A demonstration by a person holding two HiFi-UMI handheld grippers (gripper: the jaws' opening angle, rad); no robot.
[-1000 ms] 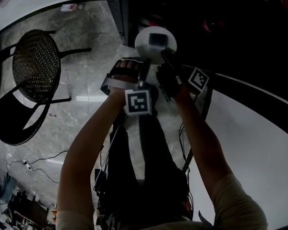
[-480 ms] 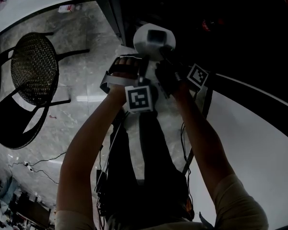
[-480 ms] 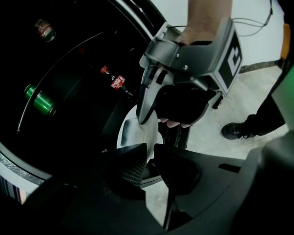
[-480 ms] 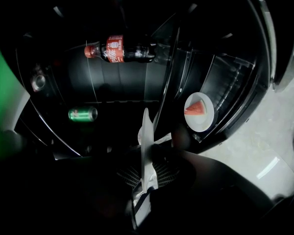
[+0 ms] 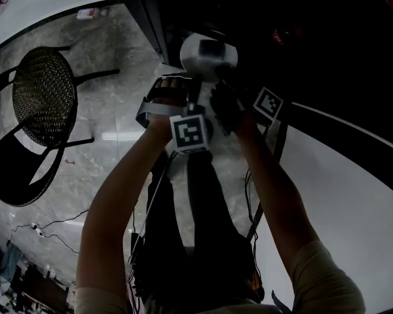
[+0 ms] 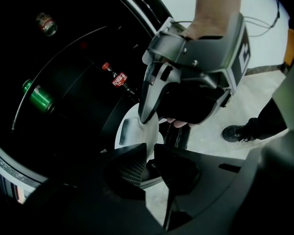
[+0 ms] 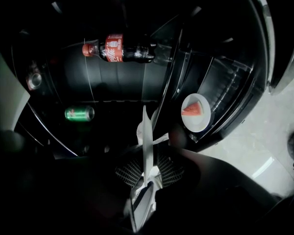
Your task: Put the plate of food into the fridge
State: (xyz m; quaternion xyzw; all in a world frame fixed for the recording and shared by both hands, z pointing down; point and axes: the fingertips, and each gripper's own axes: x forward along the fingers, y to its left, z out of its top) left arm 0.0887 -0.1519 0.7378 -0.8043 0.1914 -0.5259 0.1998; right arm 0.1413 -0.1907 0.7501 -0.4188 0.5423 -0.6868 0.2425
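Observation:
A white plate [image 5: 203, 63] carries a pale squarish piece of food [image 5: 213, 50] and hangs at the edge of the dark fridge opening [image 5: 301, 31]. My left gripper [image 5: 194, 87] is shut on the plate's near left rim, and my right gripper [image 5: 224, 77] is shut on its near right rim. In the left gripper view the jaws [image 6: 149, 153] pinch the plate [image 6: 137, 131], with the right gripper [image 6: 186, 77] opposite. Seen from the right gripper [image 7: 148, 168], the plate [image 7: 147, 136] is edge-on between the pads.
Inside the fridge lie a cola bottle [image 7: 120, 50], a green can [image 7: 79, 113] and another plate with a watermelon slice [image 7: 196, 110] on a shelf at the right. A woven-seat chair [image 5: 42, 97] stands on the left. A white table [image 5: 354, 195] runs along the right. Cables [image 5: 59, 224] cross the floor.
The plate and both grippers have edged a little farther forward, toward the dark fridge opening. Both grips on the rim are unchanged.

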